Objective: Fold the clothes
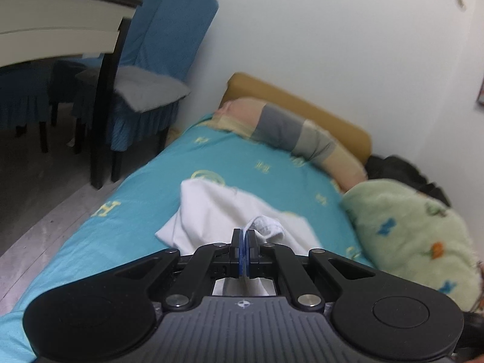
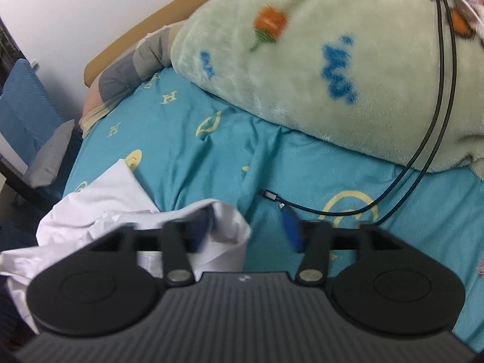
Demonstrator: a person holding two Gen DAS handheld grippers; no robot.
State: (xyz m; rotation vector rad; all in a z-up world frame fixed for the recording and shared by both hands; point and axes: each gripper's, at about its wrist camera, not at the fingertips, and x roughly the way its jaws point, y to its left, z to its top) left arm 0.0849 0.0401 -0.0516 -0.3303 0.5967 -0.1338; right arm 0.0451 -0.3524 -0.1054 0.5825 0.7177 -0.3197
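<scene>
A white garment (image 1: 217, 211) lies crumpled on the turquoise bed sheet (image 1: 211, 151). My left gripper (image 1: 243, 236) is shut on a bunched edge of it, and the cloth sticks out above the blue pads and trails below them. In the right wrist view the same white garment (image 2: 106, 199) lies at the lower left. A fold of it drapes over the left finger of my right gripper (image 2: 246, 224). That gripper stands open over the sheet (image 2: 196, 157), and its right blue pad (image 2: 290, 230) is bare.
A pale green fleece blanket (image 2: 302, 60) is heaped on the bed's right side, and a black cable (image 2: 438, 121) runs over it down to the sheet. A striped pillow (image 1: 287, 133) lies against the tan headboard (image 1: 302, 99). A blue-covered chair (image 1: 163, 45) and a table (image 1: 60, 24) stand left of the bed.
</scene>
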